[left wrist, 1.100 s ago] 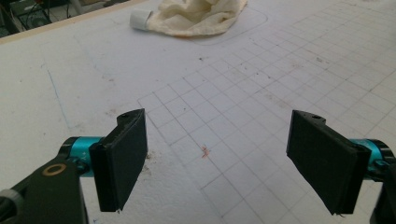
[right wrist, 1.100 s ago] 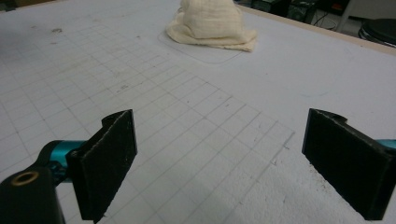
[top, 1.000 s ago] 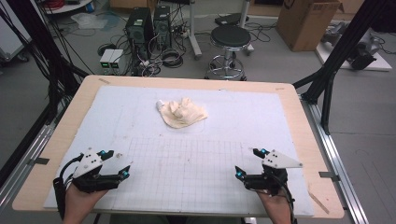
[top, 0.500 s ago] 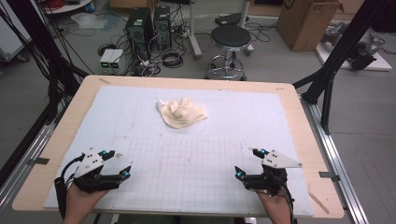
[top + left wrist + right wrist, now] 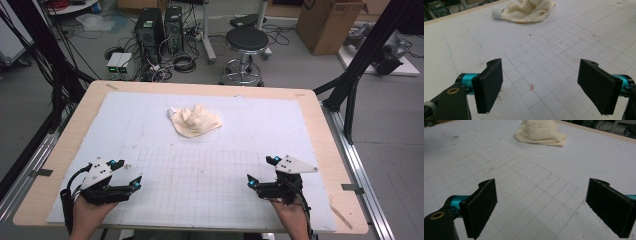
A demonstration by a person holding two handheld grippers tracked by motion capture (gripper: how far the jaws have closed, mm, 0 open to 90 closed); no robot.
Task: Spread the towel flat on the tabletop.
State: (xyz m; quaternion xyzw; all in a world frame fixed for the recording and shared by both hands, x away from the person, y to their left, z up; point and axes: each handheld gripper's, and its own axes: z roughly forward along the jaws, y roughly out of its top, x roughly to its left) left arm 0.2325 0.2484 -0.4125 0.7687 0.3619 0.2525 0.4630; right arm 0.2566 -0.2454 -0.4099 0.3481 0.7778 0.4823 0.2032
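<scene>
1. White gridded mat (image 5: 210, 175) is spread on a wooden table (image 5: 65, 150).
2. Left gripper (image 5: 540, 83) and right gripper (image 5: 549, 208) are held with fingers spread, nothing between them.
3. Cloth (image 5: 195, 120) is bunched well ahead of both fingertips; separate edges should be pinched.
4. No writing can be read.

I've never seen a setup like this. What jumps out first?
A crumpled cream cloth lies alone toward the far middle of the white gridded mat. Near the front edge, the left gripper and the right gripper each rest in a hand, jaws wide open and pointing toward the cloth.
</scene>
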